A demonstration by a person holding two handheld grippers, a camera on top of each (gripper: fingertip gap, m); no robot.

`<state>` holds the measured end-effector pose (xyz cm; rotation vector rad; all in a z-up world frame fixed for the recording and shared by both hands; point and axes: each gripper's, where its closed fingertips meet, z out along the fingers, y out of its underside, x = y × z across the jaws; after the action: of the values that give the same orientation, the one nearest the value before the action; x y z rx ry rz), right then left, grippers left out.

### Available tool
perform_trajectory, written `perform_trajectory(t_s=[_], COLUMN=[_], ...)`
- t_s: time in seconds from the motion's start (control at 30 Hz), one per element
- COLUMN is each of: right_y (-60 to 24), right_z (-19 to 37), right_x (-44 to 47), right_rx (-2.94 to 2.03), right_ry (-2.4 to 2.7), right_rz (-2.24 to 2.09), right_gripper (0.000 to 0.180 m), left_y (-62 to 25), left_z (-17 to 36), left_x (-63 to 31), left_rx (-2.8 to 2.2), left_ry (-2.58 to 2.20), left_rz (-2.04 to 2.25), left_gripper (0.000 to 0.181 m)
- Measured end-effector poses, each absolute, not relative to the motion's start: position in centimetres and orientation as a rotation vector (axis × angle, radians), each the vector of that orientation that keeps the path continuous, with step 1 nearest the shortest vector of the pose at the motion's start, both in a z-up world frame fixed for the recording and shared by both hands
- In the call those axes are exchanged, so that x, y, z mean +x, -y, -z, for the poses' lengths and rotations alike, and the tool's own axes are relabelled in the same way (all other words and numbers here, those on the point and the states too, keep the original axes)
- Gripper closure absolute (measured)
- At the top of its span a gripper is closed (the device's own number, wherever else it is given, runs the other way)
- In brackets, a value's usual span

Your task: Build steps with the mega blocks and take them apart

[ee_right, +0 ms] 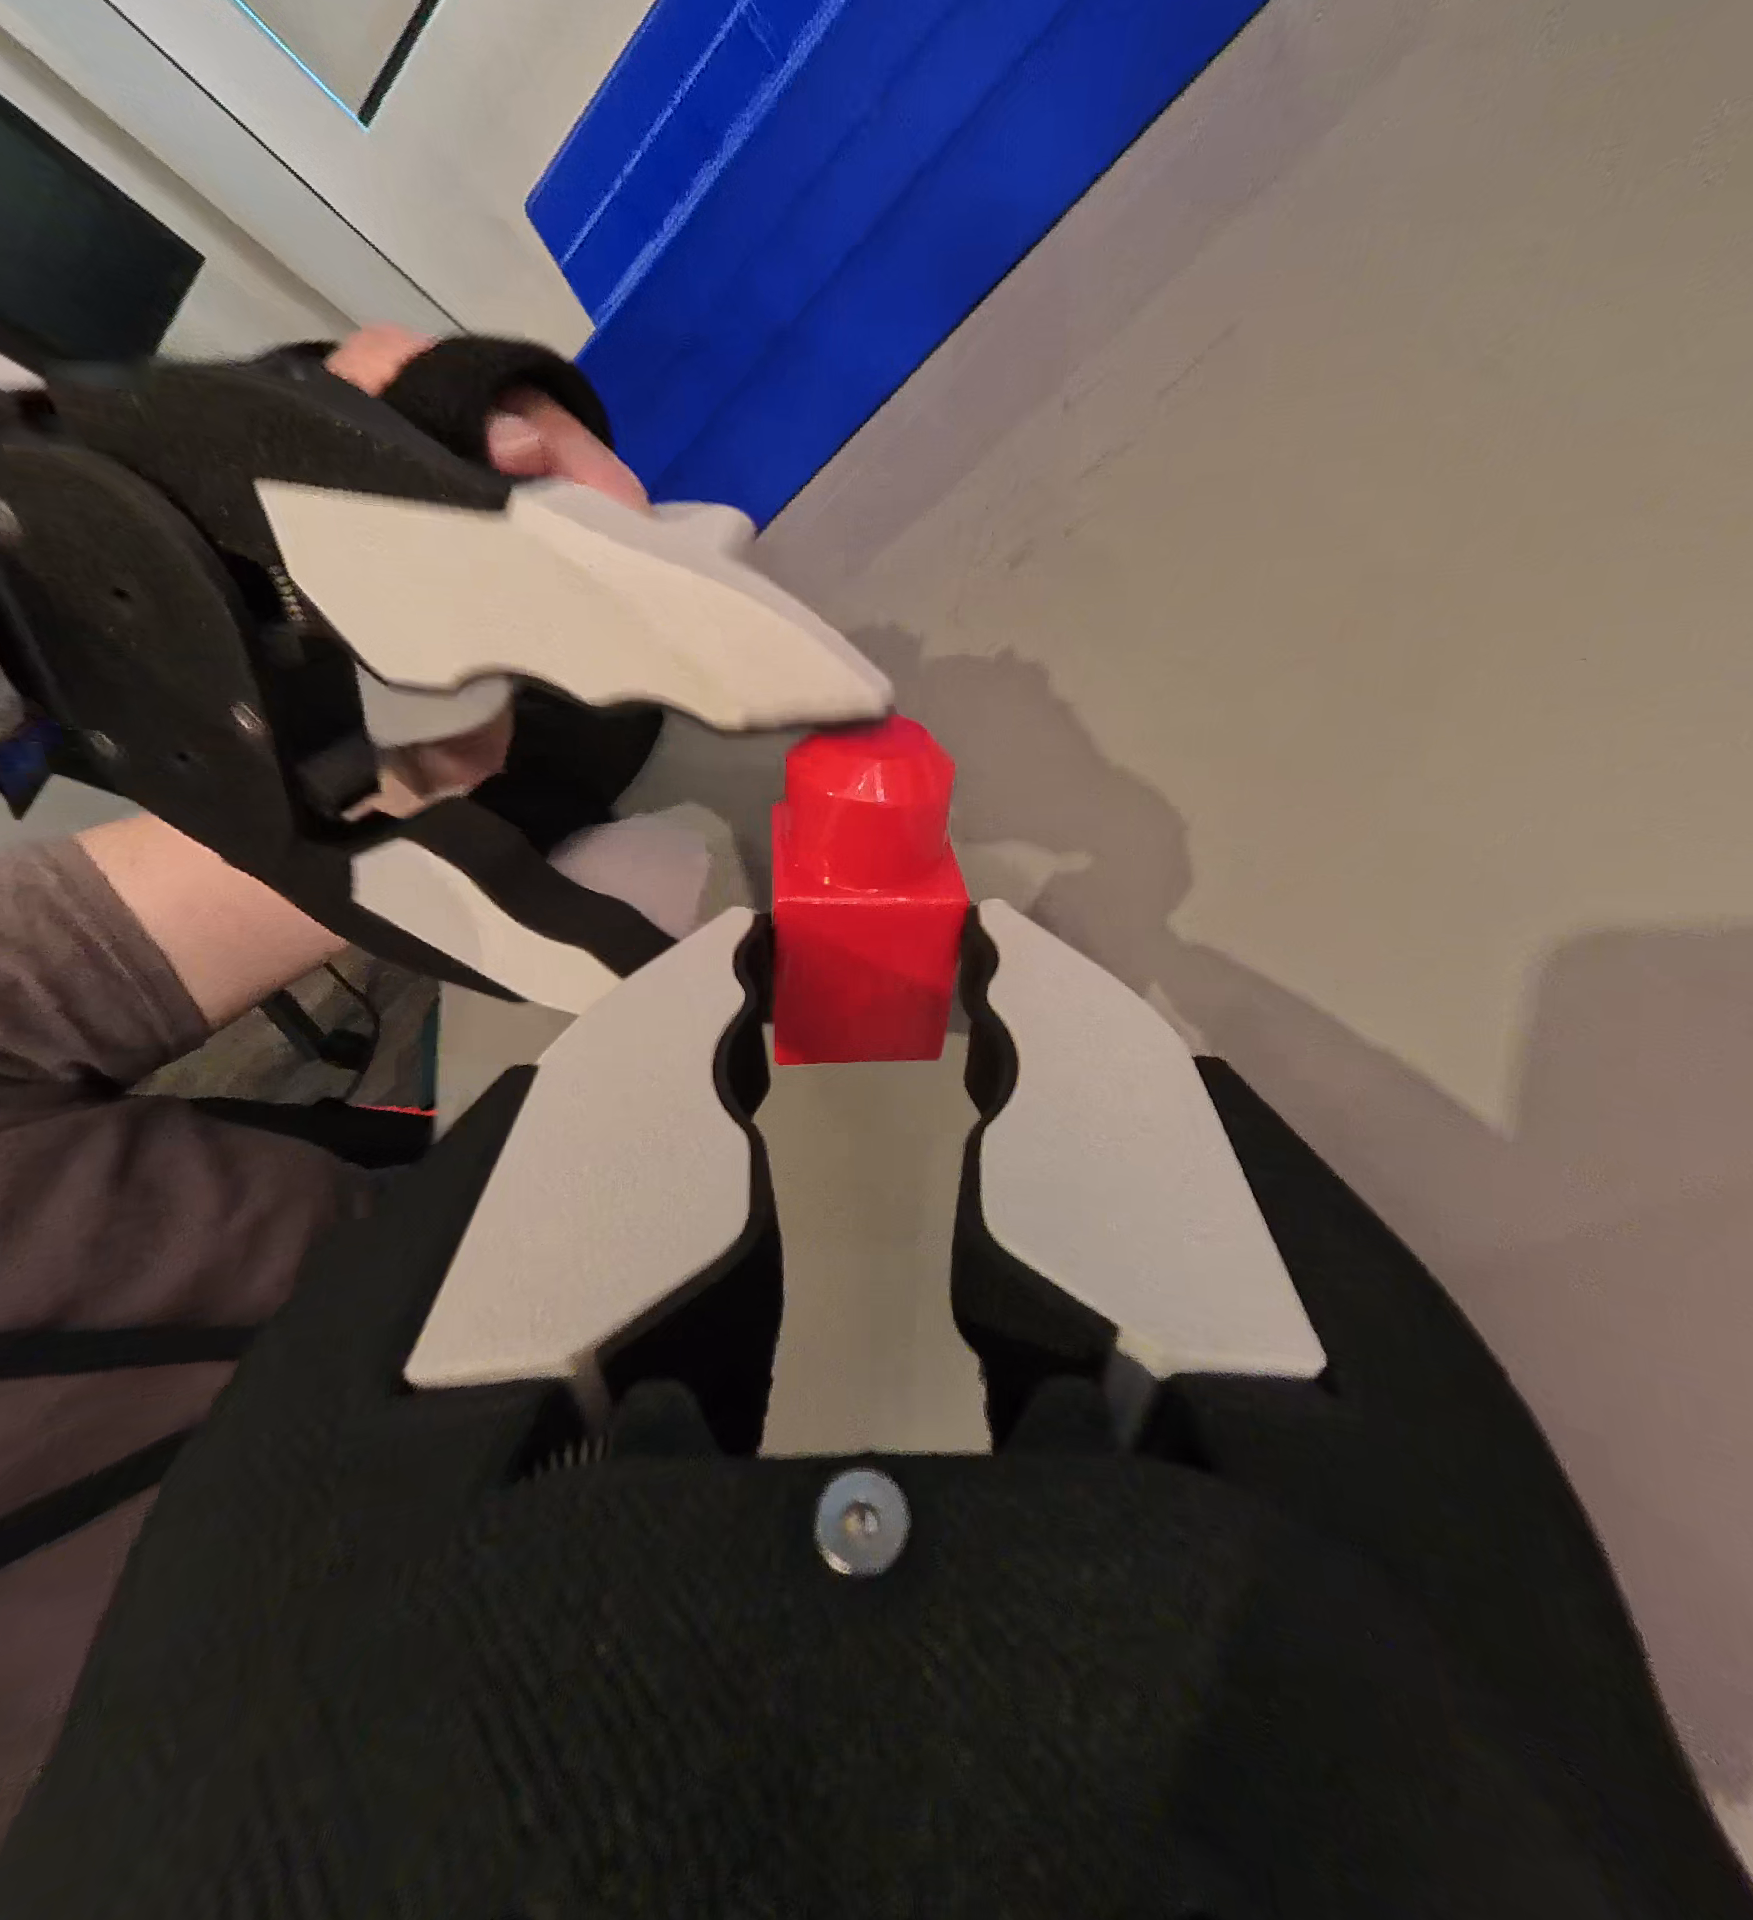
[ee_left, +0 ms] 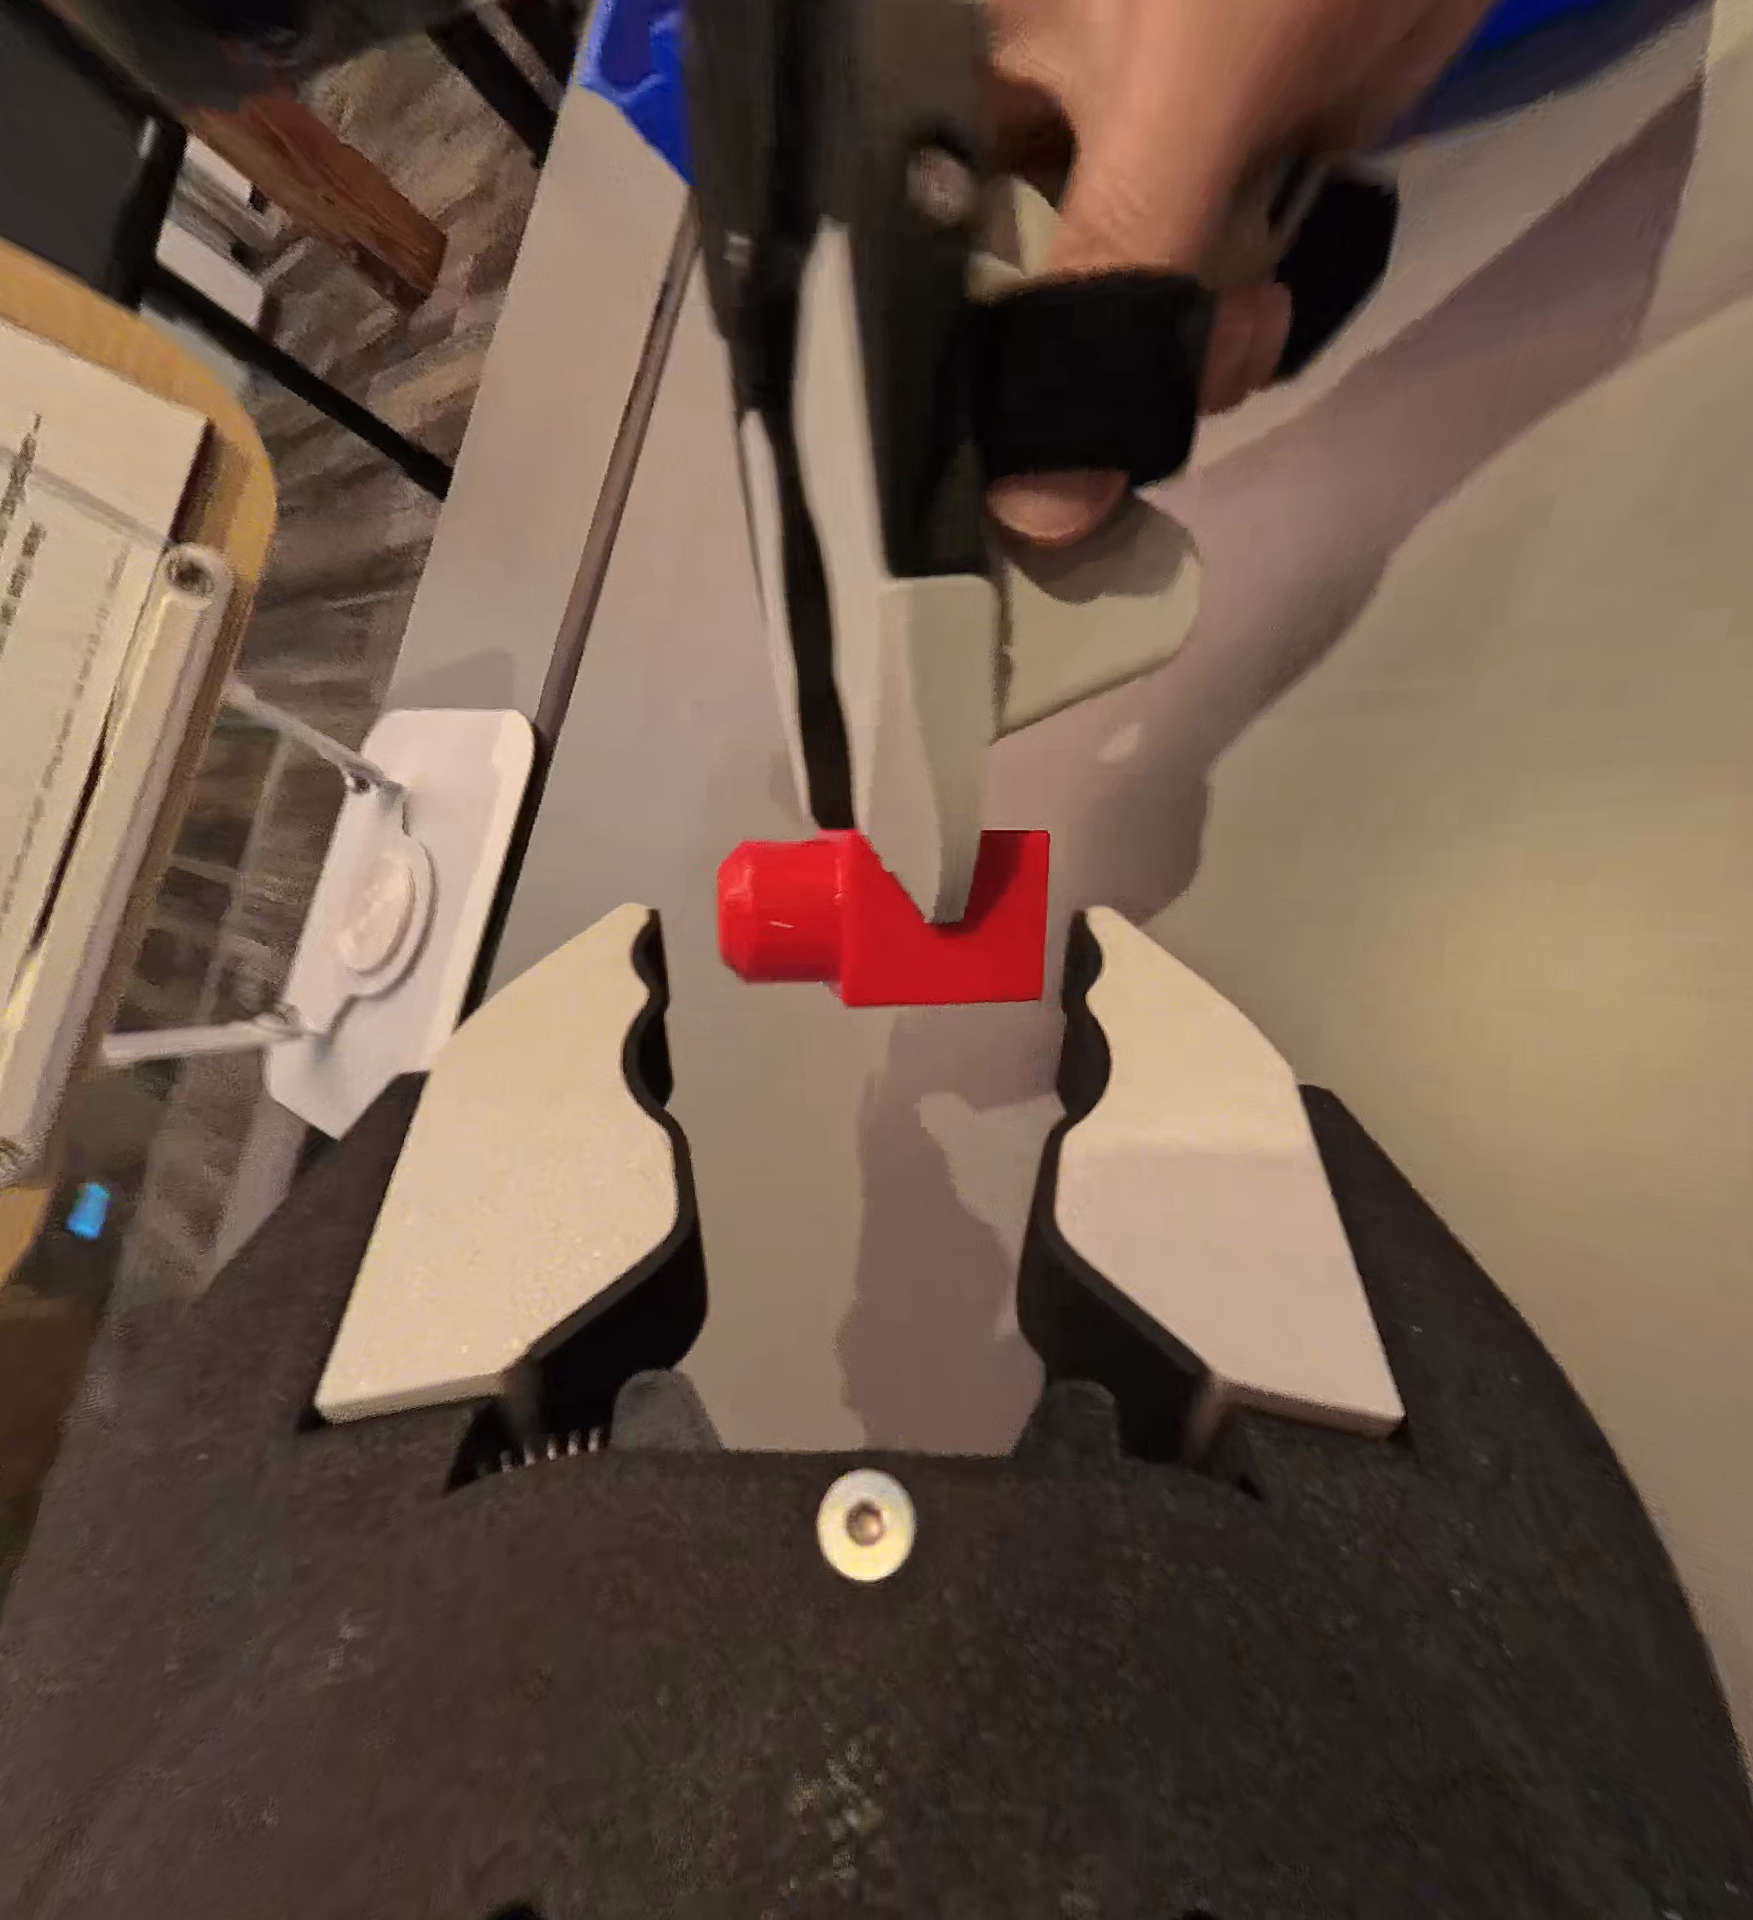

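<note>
Nearest in the right wrist view, the right gripper (ee_right: 867, 961) is seen with its jaws clenched on the flat sides of the red block (ee_right: 867, 982), which is held clear above the pale counter (ee_right: 1371, 623). The block is a single-stud piece of moulded plastic; it is judged to be light, rigid and hollow, with a glossy and somewhat slippery skin. A grip on two opposite flat walls of the body is therefore judged best, as the rounded stud would offer little purchase. Just beyond, the left gripper (ee_left: 867, 935) is seen with its jaws released and spread wider than the block, nothing being held between them. One tip is seen at the stud, though contact cannot be confirmed. Farther off, a blue panel (ee_right: 830, 229) is seen.
</note>
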<state>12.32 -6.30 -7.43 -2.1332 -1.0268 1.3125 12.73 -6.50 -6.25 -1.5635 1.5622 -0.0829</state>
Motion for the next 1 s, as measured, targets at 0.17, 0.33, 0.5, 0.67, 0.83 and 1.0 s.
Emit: perform_trajectory(t_s=[0.17,0.33,0.5,0.67,0.83,1.0], right_y=[2.6,0.8,0.2,0.3,0.2,-0.1], right_z=[9.3,12.0,12.5,13.4,14.2,12.8], right_x=[12.9,13.4,13.5,14.2,14.9,14.9], right_rx=[-1.937,-1.831,-1.813,-1.850,-1.920,-1.911], right_ry=[1.012,1.129,1.146,1.206,1.202,1.145], right_rz=[-1.085,-0.801,-0.789,-0.715,-0.693,-0.679], right_gripper=[0.144,0.144,0.144,0.144,0.144,0.124], left_y=[2.6,-1.3,-1.0,-1.2,-2.4,-3.4], left_z=[2.2,-1.3,-0.8,3.9,7.6,10.2], left_x=[6.8,-9.8,-23.6,-28.4,-29.2,-29.5], left_rx=[-1.801,-2.114,-2.269,-2.420,-2.524,-2.581], left_ry=[-1.272,-0.774,-0.269,-0.185,-0.237,-0.223], left_rz=[0.179,-0.017,-0.052,-0.156,-0.324,-0.364], left_gripper=[0.082,0.088,0.108,0.102,0.101,0.099])
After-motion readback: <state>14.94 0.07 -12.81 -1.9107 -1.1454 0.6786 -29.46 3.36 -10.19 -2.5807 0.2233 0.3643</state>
